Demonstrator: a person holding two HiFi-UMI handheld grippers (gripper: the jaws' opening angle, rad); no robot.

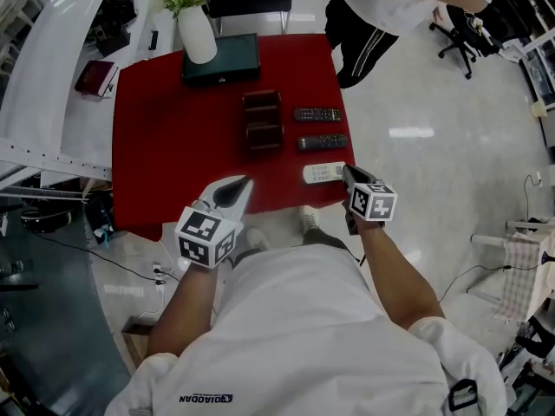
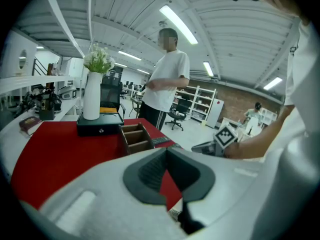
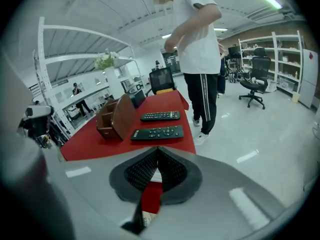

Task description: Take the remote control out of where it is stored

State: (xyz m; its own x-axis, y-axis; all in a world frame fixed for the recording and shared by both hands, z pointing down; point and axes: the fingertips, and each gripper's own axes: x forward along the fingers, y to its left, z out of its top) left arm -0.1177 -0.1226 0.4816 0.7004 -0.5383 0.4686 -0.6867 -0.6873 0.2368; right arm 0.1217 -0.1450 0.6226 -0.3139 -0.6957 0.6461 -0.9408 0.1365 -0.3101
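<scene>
Nearest, held the left claw (image 1: 245, 181) just over the front edge of the red tabletop (image 1: 173, 154), pads pressed together with nothing between them. Had the right claw (image 1: 346, 170) closed tight too, gripping nothing, tip right at the end of the white remote (image 1: 323, 172) lying flat by the front right corner; could not tell whether touching. Saw, further back, the nearer black remote (image 1: 323, 142) and the farther black remote (image 1: 316, 113), both lying beside the wooden holder (image 1: 262, 121), outside it. Found at the far edge a black box (image 1: 225, 61) with a white vase (image 1: 197, 35) at its left end, and beyond, a person (image 1: 390, 3) standing.
</scene>
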